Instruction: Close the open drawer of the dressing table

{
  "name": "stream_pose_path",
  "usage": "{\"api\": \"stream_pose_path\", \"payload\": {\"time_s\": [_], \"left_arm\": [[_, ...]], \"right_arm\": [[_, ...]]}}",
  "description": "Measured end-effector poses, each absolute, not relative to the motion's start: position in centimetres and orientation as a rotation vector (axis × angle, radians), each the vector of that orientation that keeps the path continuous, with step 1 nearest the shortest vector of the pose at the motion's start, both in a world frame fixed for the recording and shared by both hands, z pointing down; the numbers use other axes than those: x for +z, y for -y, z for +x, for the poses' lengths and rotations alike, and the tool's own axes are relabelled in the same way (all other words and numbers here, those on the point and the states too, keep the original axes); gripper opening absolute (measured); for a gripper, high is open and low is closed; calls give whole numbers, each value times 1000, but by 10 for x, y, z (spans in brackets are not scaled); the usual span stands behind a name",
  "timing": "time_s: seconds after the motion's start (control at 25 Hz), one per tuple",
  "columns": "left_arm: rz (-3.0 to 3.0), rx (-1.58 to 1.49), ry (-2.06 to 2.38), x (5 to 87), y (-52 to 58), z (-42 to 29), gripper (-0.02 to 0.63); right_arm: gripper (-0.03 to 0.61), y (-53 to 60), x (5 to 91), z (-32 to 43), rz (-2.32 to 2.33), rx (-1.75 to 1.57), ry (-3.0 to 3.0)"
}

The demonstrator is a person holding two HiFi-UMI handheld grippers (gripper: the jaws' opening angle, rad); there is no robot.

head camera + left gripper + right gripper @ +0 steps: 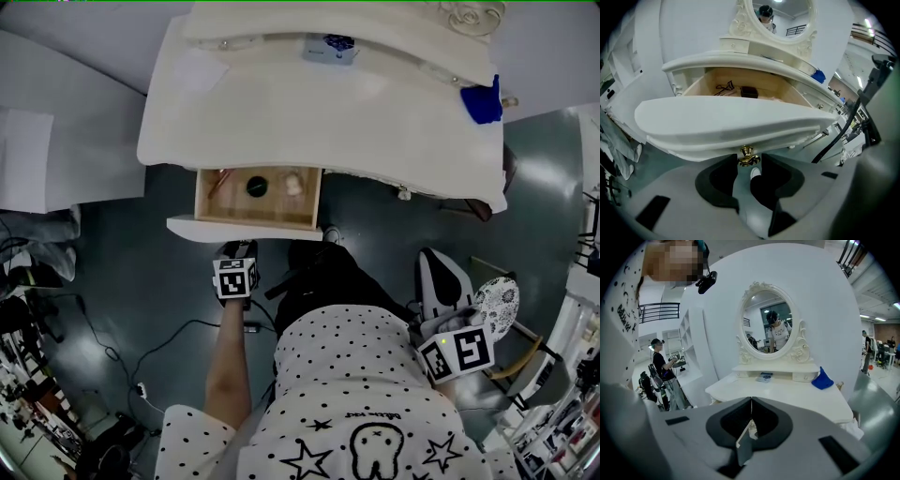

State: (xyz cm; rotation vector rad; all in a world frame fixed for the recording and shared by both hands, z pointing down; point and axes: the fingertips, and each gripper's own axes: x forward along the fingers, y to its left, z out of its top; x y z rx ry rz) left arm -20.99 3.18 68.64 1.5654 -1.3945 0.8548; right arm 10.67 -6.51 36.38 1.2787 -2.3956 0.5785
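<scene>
Your left gripper (236, 249) is open with the brass knob (748, 156) between its jaws, the drawer (246, 228) pulled out from the dressing table's (375, 122) front edge; your right gripper (751, 400) is closed, empty.

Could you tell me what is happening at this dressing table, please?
A person faces the white dressing table, whose drawer is pulled out. The left gripper is at the drawer front, jaws open with the brass knob between them. The right gripper is shut, held off to the side.
</scene>
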Motion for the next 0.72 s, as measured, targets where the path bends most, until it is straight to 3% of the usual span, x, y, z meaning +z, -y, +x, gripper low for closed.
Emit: {"api": "stream_pose_path", "payload": {"time_s": [0.72], "left_arm": [[1598, 869, 1390, 689, -16, -213, 153]], "right_arm": [[9, 69, 358, 101, 1361, 561, 2365]]}}
